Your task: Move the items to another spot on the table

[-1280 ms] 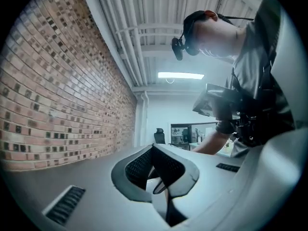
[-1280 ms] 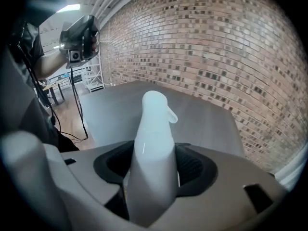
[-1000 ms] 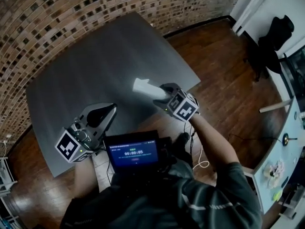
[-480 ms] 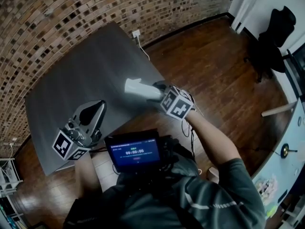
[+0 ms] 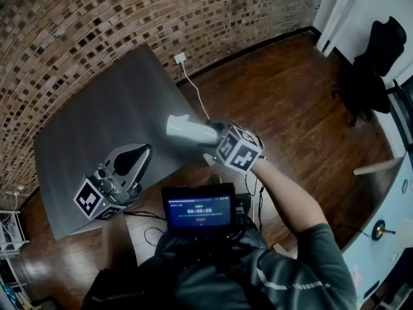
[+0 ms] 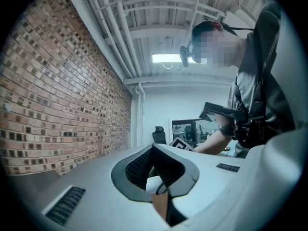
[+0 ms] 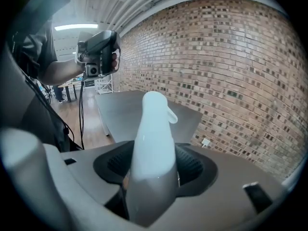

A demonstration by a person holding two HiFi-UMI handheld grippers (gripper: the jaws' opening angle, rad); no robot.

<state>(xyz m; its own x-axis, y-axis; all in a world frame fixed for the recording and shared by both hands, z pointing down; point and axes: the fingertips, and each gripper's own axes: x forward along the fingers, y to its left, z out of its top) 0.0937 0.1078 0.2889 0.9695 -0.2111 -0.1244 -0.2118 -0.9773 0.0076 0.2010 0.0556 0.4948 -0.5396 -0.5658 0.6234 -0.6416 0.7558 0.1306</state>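
Observation:
A white plastic bottle (image 5: 184, 128) with a small spout sticks out of my right gripper (image 5: 208, 136), which is shut on its body. It hangs above the right edge of the dark grey table (image 5: 110, 102). In the right gripper view the bottle (image 7: 153, 129) stands between the jaws of the right gripper (image 7: 153, 155), with the table (image 7: 120, 110) beyond it. My left gripper (image 5: 143, 152) hovers over the table's near edge, its jaws shut and empty. In its own view the tips of the left gripper (image 6: 155, 150) meet, and a bit of white shows through the hollow behind them.
A lit screen (image 5: 197, 208) sits on the person's chest. A brick wall runs behind the table, with a socket (image 5: 179, 58) and a white cable. Wooden floor lies to the right. A black chair (image 5: 381, 44) stands far right.
Both grippers have travelled along the table toward its right end, and the view has shifted with them. The right gripper still holds the bottle. Neither gripper's jaws have changed.

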